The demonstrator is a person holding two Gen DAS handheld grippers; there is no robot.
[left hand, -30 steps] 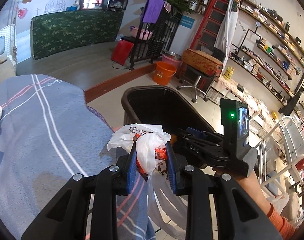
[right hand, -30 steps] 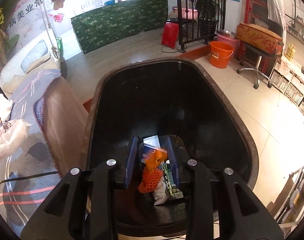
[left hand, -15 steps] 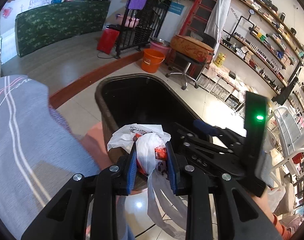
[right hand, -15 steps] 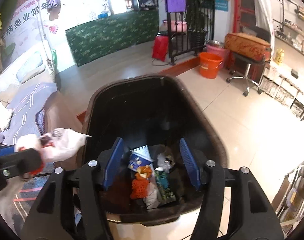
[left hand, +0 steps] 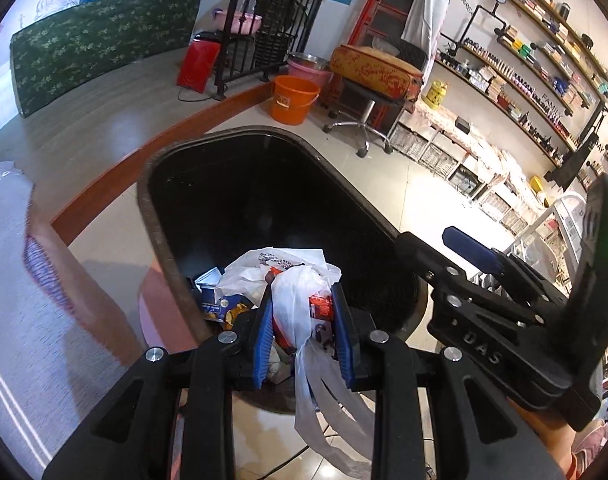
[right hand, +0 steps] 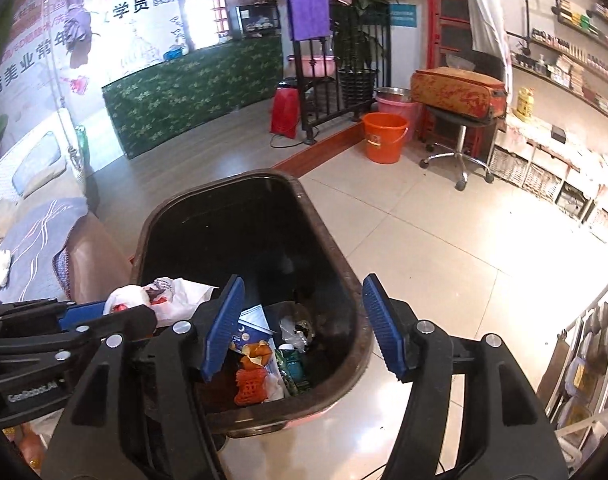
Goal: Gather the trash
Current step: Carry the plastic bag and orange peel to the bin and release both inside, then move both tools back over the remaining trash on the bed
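The left hand-held gripper (left hand: pixel 302 330) is clamped on a crumpled white plastic bag (left hand: pixel 293 280) with red wrappers bundled inside, holding it above the near end of a black bin (left hand: pixel 159 216); loose strips of the bag trail down below the blue pads. Beside it, to the right, the right hand-held gripper (right hand: pixel 304 326) hangs over the same bin with its jaws opening and nothing between them. In the bottom of the bin, below those open jaws, lies a small heap of trash: a blue carton (right hand: pixel 252 330), an orange net (right hand: pixel 249 386), scraps of clear wrapper and a green packet. The bin stands on pale floor tiles (right hand: pixel 444 240), close against a bed with a grey striped cover (left hand: pixel 7 320) on its left. Further off across the floor are an orange bucket (right hand: pixel 384 136), a swivel stool carrying a patterned red-and-gold case (right hand: pixel 458 94), a black metal rack draped with a purple towel (right hand: pixel 306 8), and a counter hung with green patterned cloth (right hand: pixel 191 88). Shelves of small bottles (left hand: pixel 516 80) line the right-hand wall.
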